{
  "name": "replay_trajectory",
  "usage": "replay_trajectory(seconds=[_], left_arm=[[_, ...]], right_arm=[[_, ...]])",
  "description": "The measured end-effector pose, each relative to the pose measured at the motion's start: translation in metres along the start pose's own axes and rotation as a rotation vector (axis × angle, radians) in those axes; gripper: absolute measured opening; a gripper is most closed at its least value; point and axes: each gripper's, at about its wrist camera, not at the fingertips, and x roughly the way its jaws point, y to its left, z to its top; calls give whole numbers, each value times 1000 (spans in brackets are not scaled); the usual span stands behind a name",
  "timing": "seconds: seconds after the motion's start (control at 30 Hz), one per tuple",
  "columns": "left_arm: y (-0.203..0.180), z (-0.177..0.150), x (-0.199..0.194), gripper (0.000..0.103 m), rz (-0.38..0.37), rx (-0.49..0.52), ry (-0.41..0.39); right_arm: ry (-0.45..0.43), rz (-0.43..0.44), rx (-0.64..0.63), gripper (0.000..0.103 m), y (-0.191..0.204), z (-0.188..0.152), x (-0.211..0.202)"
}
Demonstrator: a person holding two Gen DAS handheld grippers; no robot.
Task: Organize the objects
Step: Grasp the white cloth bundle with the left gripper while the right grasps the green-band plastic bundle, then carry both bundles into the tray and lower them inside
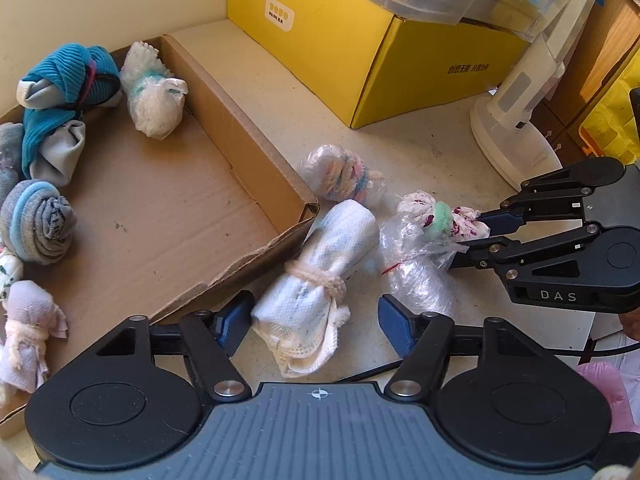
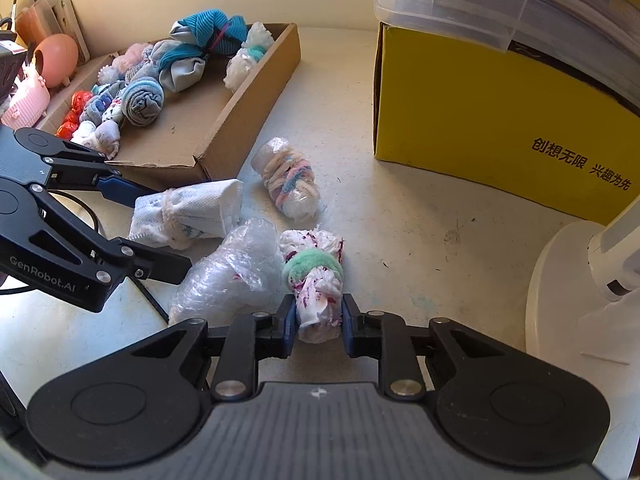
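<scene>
Here we have the right gripper [image 2: 319, 326] clamped on the speckled bundle [image 2: 316, 276] lying on the table [image 2: 420, 240], the left gripper [image 1: 310, 326] spread wide around the white roll [image 1: 320, 276]; next, we judge, comes lifting into the cardboard tray [image 2: 256, 92].

Right gripper [image 1: 476, 232] body reads "DAS". Left gripper [image 2: 168, 236] body reads "GenRobot.AI". Yellow box [image 2: 480, 120] side has black Chinese txt, "创想无限 兴趣为先"; its other face has a white logo patch, txt too small to read.
</scene>
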Motion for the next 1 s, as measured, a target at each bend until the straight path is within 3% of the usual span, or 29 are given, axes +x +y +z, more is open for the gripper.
replay_trajectory(seconds=[0.07, 0.2, 0.57, 0.8, 1.0], left_arm=[[-2, 2, 1, 49, -15, 18, 1], [-8, 2, 1, 45, -28, 62, 4], [-7, 2, -50, 45, -22, 53, -70], [27, 24, -91, 45, 31, -91, -164], [60, 62, -87, 46, 128, -167, -194]], right_arm=[[-9, -2, 7, 19, -2, 0, -3], [-16, -6, 19, 19, -7, 2, -7], [-143, -61, 26, 19, -8, 17, -58], [-228, 3, -51, 19, 14, 57, -70], [-260, 70, -150, 19, 48, 100, -41]])
